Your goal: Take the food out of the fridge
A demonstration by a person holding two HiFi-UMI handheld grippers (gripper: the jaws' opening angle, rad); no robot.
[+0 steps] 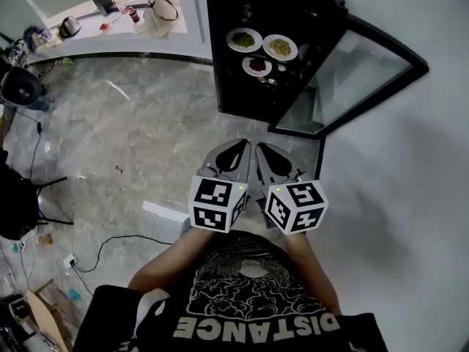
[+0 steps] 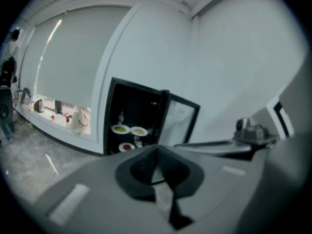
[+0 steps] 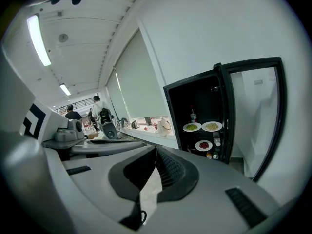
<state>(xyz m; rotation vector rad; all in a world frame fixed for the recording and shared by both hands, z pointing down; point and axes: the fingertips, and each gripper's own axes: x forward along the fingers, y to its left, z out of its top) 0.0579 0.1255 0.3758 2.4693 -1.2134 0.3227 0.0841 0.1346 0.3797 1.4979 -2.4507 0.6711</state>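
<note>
The black fridge [image 1: 227, 64] stands open ahead, its glass door [image 1: 352, 72] swung to the right. Inside sit a plate of green food [image 1: 244, 39], a plate of pale yellow food [image 1: 280, 47] and, one shelf lower, a plate of red food [image 1: 257, 65]. The same plates show in the right gripper view: green [image 3: 192, 127], yellow [image 3: 212, 126], red [image 3: 204, 145]. My left gripper [image 1: 236, 152] and right gripper [image 1: 265, 156] are held side by side, well short of the fridge, pointing at it. Both are shut with nothing between the jaws.
Small jars [image 1: 267, 80] lie beside the red plate and a bottle [image 3: 193, 115] stands behind the plates. A counter with a bag [image 1: 160, 15] and a kettle [image 1: 69, 26] runs left of the fridge. A white box [image 1: 165, 218] and cables lie on the floor. A white wall [image 1: 410, 196] stands on the right.
</note>
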